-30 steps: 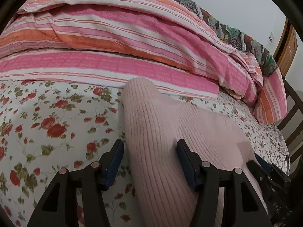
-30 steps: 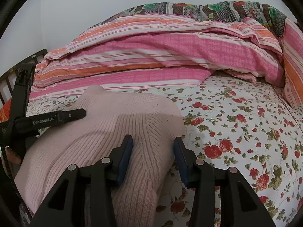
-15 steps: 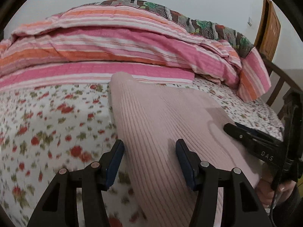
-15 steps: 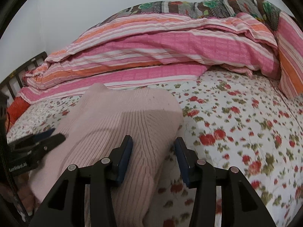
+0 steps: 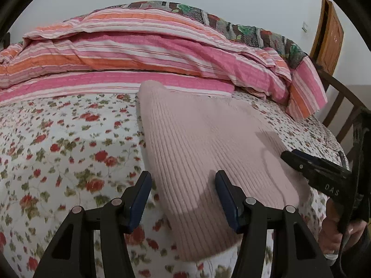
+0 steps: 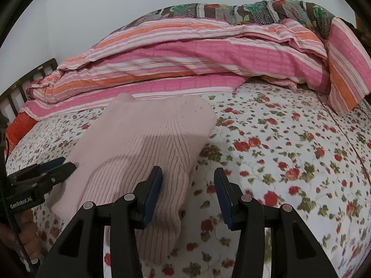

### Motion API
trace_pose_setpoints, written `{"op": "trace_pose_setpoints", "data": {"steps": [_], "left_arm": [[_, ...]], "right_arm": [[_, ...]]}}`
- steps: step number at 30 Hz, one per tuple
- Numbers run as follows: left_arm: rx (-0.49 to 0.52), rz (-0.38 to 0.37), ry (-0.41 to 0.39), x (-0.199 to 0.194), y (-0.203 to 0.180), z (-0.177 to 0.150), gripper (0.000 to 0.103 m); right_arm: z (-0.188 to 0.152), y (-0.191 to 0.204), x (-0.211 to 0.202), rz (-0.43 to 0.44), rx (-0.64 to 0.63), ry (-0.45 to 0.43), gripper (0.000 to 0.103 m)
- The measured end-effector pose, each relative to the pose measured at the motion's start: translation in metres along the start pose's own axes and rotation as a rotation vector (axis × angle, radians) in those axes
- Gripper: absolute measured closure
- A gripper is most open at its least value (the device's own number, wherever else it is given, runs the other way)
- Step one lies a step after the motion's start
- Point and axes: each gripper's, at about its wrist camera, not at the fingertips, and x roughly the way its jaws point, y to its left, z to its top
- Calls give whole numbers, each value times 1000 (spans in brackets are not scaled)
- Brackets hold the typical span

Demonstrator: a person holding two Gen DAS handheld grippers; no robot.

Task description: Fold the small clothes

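Note:
A pale pink ribbed knit garment lies folded flat on the floral bedsheet; it also shows in the right wrist view. My left gripper is open and empty, raised over the garment's near left edge. My right gripper is open and empty, over the garment's near right edge and the sheet. Each gripper appears in the other's view: the right one at the garment's right side, the left one at its left side.
A rolled pink and orange striped quilt lies along the back of the bed, with a patterned blanket behind it. A wooden bed rail and a wooden door are at the right. A dark rail is at the left.
Both grippers have pulled back and up from the garment, which now lies flat and free. The right gripper has shifted right, so its right finger is now over the sheet.

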Motion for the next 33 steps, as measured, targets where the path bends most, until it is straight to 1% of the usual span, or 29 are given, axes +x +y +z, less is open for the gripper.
{"op": "trace_pose_setpoints", "data": {"steps": [3,6,8,10,12,15,17,18,19,20,21,24,26,27,28,29,30,31,32,33], "left_arm": [[-14,-7,11,-4,2,-7,48],[-34,-10,33,-10,0,-6,48],[-27,7,24,-19,-3,-3,48],[-24,20,11,-30,-5,-2,48],[-32,13,-3,-44,-7,-1,48],[-25,15,-18,-61,-14,0,48],[-10,43,-40,-77,-21,1,48],[-5,62,-48,-85,-25,2,48],[-4,78,-51,-91,-27,2,46],[-2,92,-52,-99,-30,3,42],[1,95,-53,-105,-33,3,41],[21,136,-71,-132,-42,3,35],[25,157,-86,-146,-46,2,26],[29,167,-94,-155,-48,2,24],[32,174,-98,-161,-51,2,20],[39,188,-99,-168,-54,2,19],[47,205,-100,-173,-57,1,19],[57,224,-103,-178,-60,1,19],[68,238,-105,-183,-64,1,14],[75,244,-106,-187,-66,1,12]], "right_arm": [[-8,-2,-5,9,12,1,58],[-13,-1,-11,12,14,13,58],[-13,1,-19,15,10,17,58],[-13,3,-32,11,1,0,58],[-12,4,-44,5,-5,-19,57],[-10,6,-64,-7,-1,-18,48],[-8,7,-76,-5,2,-15,47],[-8,9,-85,-14,1,-17,45],[-7,10,-94,-31,-1,-21,40],[-6,12,-101,-46,-1,-25,38],[-6,13,-110,-64,-1,-32,37],[-5,17,-136,-103,0,-35,37],[-6,18,-155,-115,2,-48,36],[-7,17,-163,-119,3,-56,32],[-8,17,-172,-122,5,-64,18],[-9,15,-180,-122,6,-73,12],[-11,15,-186,-123,5,-88,8],[-13,15,-195,-134,-5,-112,7],[-14,16,-200,-144,-12,-121,6],[-15,16,-205,-157,-15,-128,3]]}}
